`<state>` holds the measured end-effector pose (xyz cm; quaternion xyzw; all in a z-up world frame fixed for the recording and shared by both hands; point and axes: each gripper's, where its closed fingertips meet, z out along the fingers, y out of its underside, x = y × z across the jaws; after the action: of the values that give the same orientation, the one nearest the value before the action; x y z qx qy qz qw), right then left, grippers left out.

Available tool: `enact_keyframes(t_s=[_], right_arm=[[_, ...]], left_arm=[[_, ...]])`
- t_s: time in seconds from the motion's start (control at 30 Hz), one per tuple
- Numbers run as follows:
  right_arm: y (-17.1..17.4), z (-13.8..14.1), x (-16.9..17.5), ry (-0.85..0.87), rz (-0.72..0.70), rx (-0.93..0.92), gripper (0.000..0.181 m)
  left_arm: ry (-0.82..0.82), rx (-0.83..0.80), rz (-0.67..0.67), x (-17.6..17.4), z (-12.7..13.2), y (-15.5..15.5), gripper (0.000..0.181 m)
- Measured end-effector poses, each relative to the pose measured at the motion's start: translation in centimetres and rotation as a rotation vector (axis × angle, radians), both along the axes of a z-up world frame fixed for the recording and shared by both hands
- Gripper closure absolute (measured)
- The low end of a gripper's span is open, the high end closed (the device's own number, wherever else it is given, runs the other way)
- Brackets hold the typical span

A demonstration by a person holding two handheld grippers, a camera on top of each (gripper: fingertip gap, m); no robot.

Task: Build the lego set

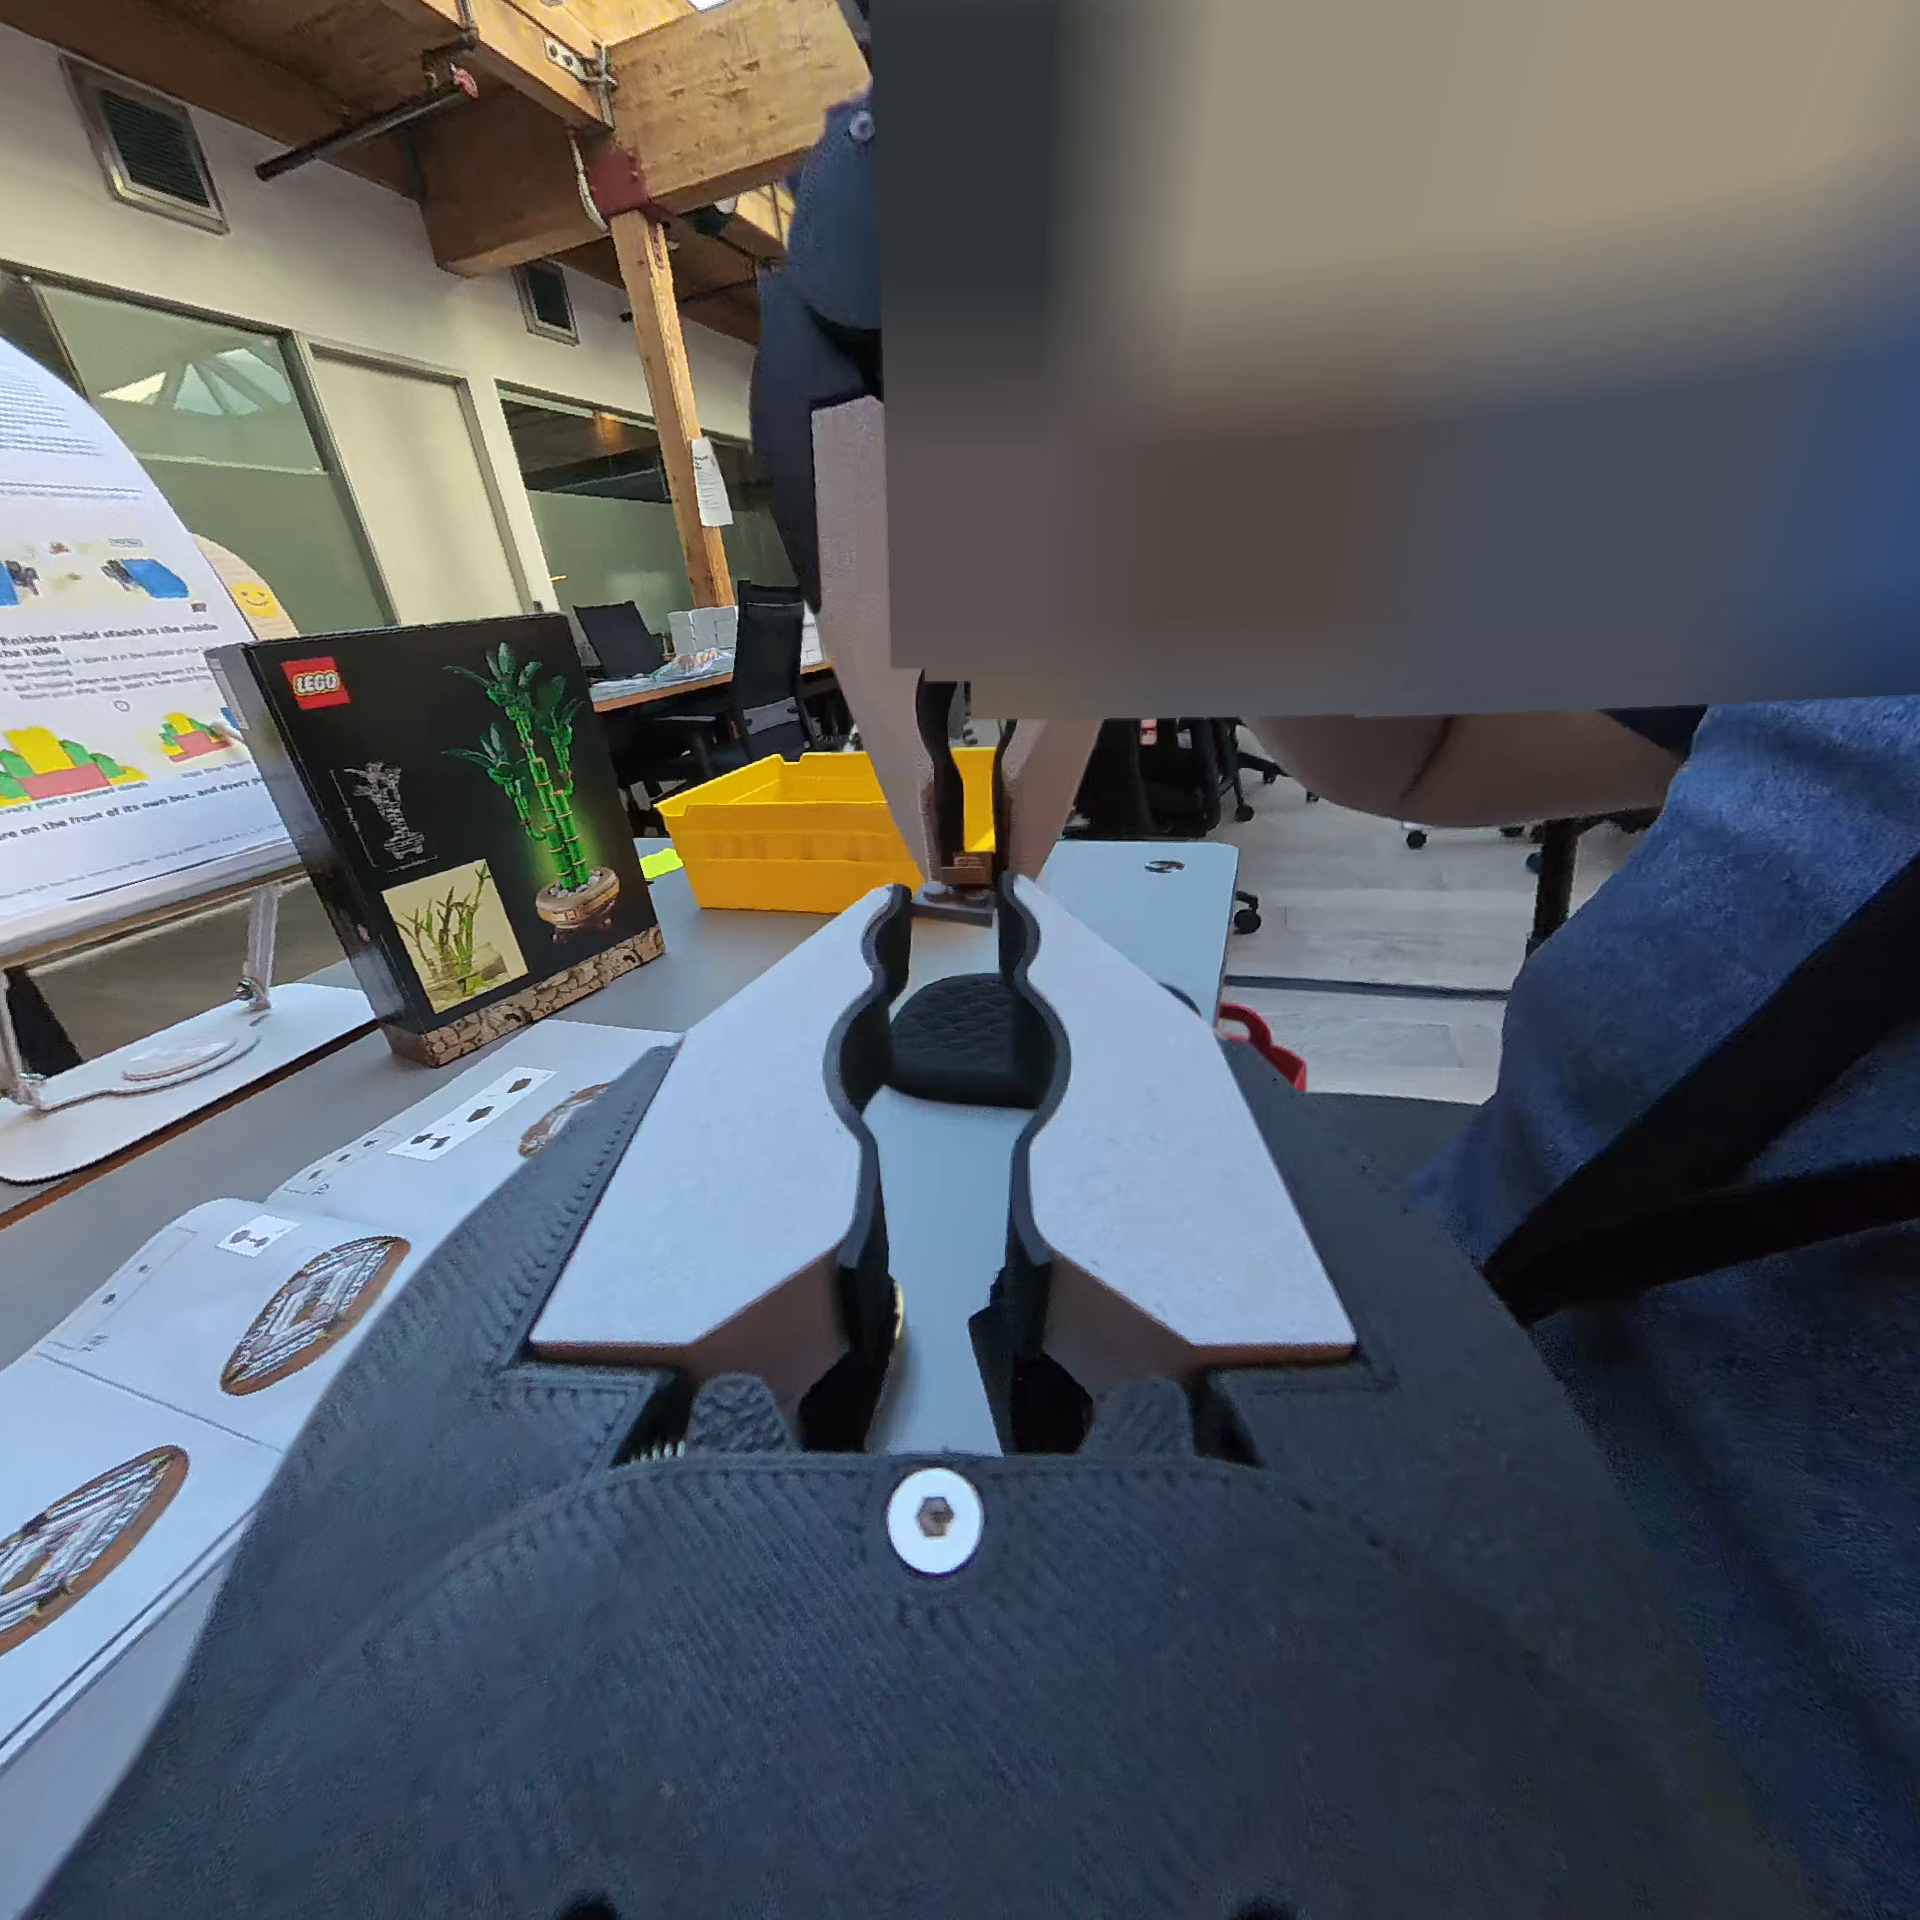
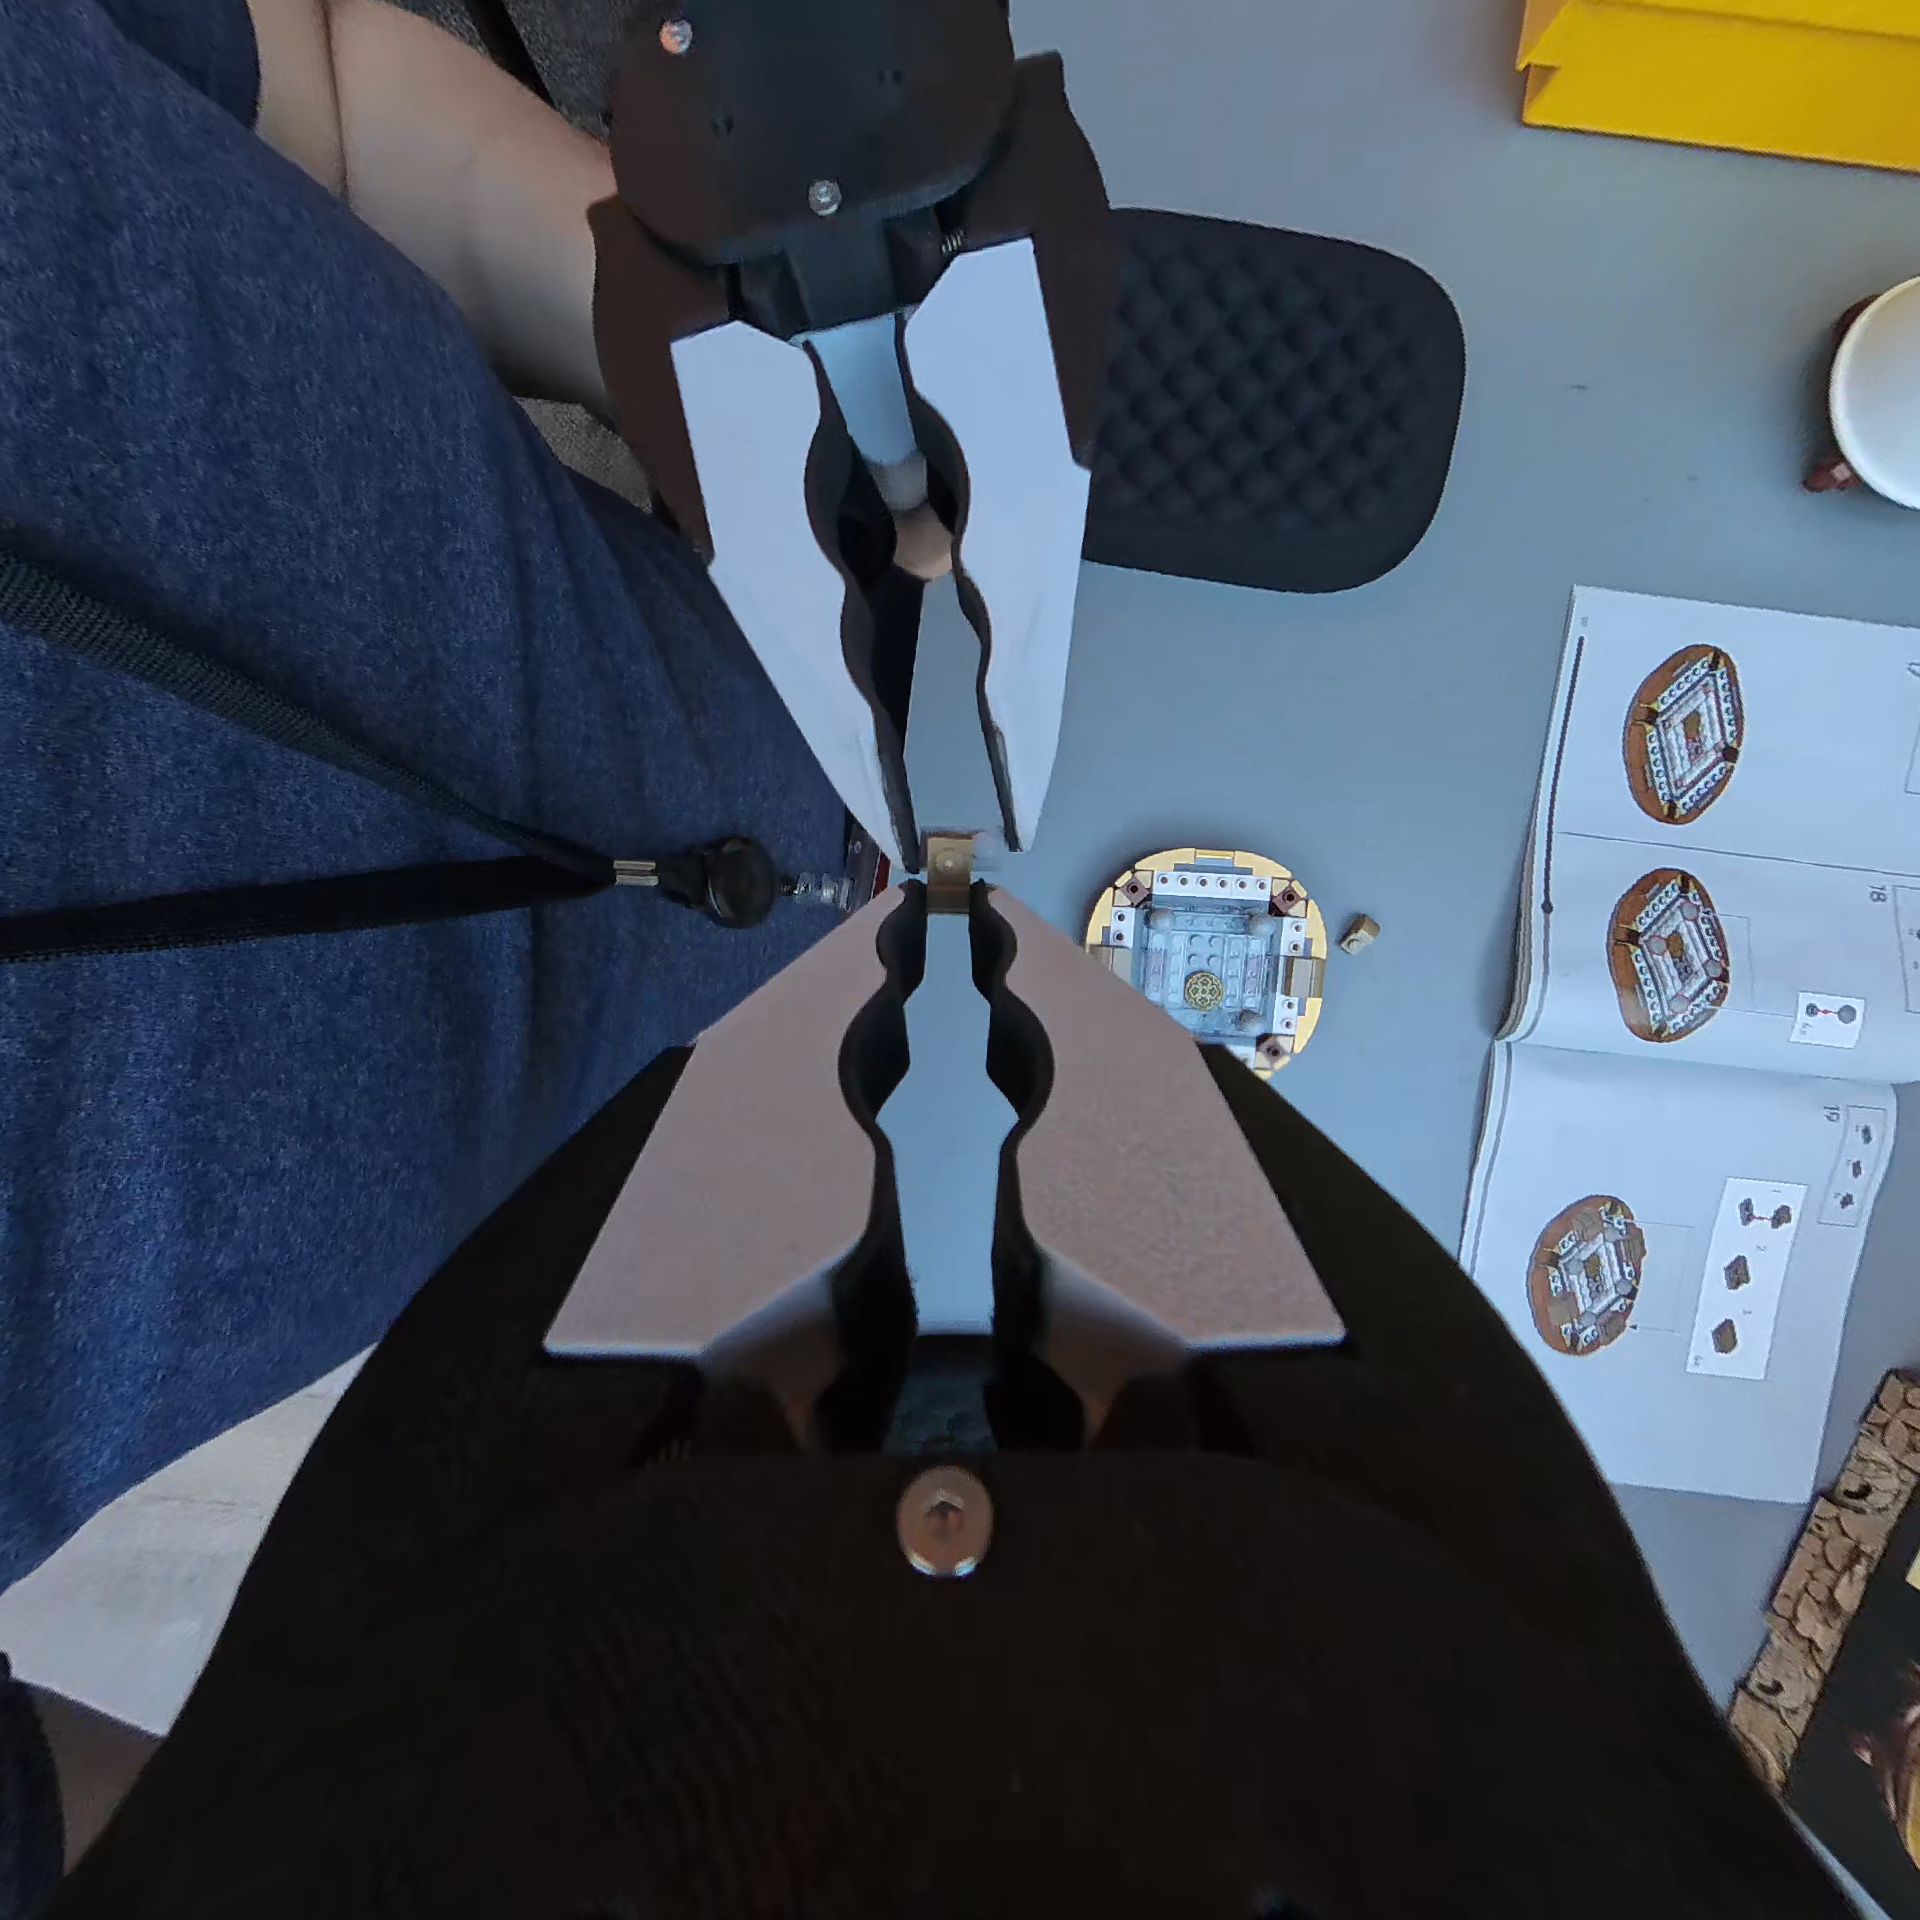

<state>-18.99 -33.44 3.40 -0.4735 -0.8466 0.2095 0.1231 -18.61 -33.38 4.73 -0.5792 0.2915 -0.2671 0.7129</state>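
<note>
My left gripper (image 1: 951, 896) is shut on a small dark brown flat plate (image 1: 958, 912), held in the air above the table. My right gripper (image 2: 945, 902) comes down from above in the left wrist view (image 1: 966, 844) and is shut on a small tan piece (image 2: 951, 871), also seen in the left wrist view (image 1: 968, 864). The two pieces meet tip to tip. The left gripper (image 2: 956, 844) shows opposite in the right wrist view. The round tan-rimmed base model (image 2: 1205, 961) lies on the grey table (image 2: 1351, 748) below, with a loose tan piece (image 2: 1359, 932) beside it.
An open instruction booklet (image 2: 1714, 935) lies right of the model. A black quilted pad (image 2: 1278, 405), a yellow bin (image 1: 800, 831), a white bowl (image 2: 1881, 384), the set's box (image 1: 447, 821) and an instruction sheet on a stand (image 1: 104, 675) surround the work area. A person in blue sits close. Only a small space, under 4 cm, lies between the two pairs of fingers. The round tan-rimmed base model (image 2: 1205, 961) is about 20 cm from both grippers' fingertips.
</note>
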Motion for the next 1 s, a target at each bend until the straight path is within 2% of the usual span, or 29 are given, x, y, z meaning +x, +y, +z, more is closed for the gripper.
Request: enact_keyframes(t_s=[0.1, 0.5, 0.77, 1.0], right_arm=[[0.3, -0.1, 0.1, -0.050, 0.008, 0.040, 0.174], [1.1, 0.6, 0.7, -0.290, 0.086, 0.242, 0.174], [1.2, 1.1, 0.7, -0.395, 0.085, 0.328, 0.174], [1.1, 1.2, 0.4, -0.417, 0.072, 0.344, 0.174]], left_arm=[[0.046, 0.000, 0.020, 0.1, -0.1, 0.3, 0.167], [0.019, -0.015, 0.018, 0.4, 0.6, 1.0, 0.167], [-0.009, 0.018, 0.030, 0.3, 1.3, 1.0, 0.167], [-0.031, 0.025, 0.039, 0.0, 1.4, 0.9, 0.167]])
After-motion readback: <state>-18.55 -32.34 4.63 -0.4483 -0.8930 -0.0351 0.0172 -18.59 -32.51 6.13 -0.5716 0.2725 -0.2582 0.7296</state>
